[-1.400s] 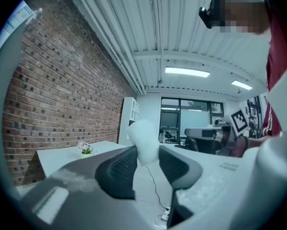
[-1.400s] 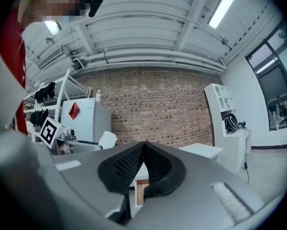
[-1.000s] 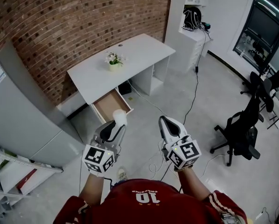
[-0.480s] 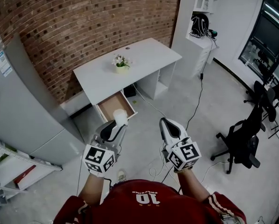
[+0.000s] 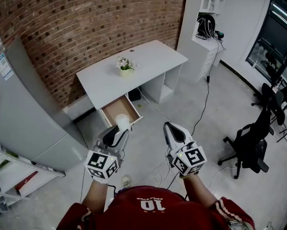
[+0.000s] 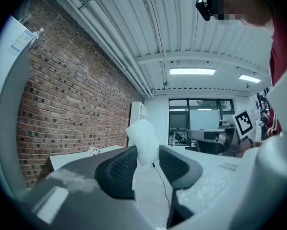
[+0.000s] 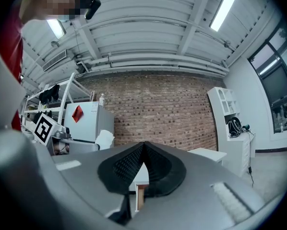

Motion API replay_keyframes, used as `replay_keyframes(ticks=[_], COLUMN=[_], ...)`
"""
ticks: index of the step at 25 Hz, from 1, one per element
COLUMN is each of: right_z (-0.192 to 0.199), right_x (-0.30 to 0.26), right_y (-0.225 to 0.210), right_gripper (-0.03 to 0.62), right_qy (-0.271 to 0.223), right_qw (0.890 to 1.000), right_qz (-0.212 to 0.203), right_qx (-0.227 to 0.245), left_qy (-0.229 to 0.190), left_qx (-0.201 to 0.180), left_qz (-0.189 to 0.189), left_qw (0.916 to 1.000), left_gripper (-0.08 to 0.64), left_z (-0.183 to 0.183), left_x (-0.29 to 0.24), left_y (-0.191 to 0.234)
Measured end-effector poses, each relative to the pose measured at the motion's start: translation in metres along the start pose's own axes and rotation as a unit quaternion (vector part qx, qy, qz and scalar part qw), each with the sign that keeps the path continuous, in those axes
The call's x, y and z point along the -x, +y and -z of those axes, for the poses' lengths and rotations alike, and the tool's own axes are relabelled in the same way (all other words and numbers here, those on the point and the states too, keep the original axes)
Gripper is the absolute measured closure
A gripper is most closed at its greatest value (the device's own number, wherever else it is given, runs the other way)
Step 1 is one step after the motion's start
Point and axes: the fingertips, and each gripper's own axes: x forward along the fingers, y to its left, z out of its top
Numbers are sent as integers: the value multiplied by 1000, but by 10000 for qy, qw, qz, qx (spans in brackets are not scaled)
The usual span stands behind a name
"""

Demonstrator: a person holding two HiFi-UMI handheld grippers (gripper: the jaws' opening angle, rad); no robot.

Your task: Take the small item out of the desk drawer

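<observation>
A small white fluffy item (image 5: pixel 122 122) (image 6: pixel 144 142) sticks up between the tips of my left gripper (image 5: pixel 119 128) (image 6: pixel 146 163), which is shut on it. I hold it in the air in front of the white desk (image 5: pixel 134 63), near the pulled-out wooden drawer (image 5: pixel 118 110). My right gripper (image 5: pixel 173 130) (image 7: pixel 142 150) hangs to the right of it, shut with nothing between its tips. In the right gripper view the white item (image 7: pixel 105 139) shows at the left.
A small pot of white flowers (image 5: pixel 125 64) stands on the desk before the brick wall. A grey refrigerator (image 5: pixel 23 114) stands left, a white shelf unit (image 5: pixel 206 28) right of the desk, black office chairs (image 5: pixel 249 138) far right. Cables (image 5: pixel 198 99) trail on the floor.
The head view has shifted slightly, so the desk and drawer sit a bit further right and lower. Both grippers keep their places, the left still holding the white item.
</observation>
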Motion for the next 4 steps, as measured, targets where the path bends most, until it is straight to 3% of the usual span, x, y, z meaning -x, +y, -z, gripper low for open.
replay_keyframes(ticks=[4], right_z=[-1], right_x=[-1], right_y=[2], right_gripper=[591], right_qy=[-5], right_qw=[10000], right_qz=[-7], right_qx=[14], left_qy=[-11], left_qx=[-16], left_qz=[3], left_qw=[10000], left_gripper=[403], left_z=[-1], left_x=[0], left_y=[1])
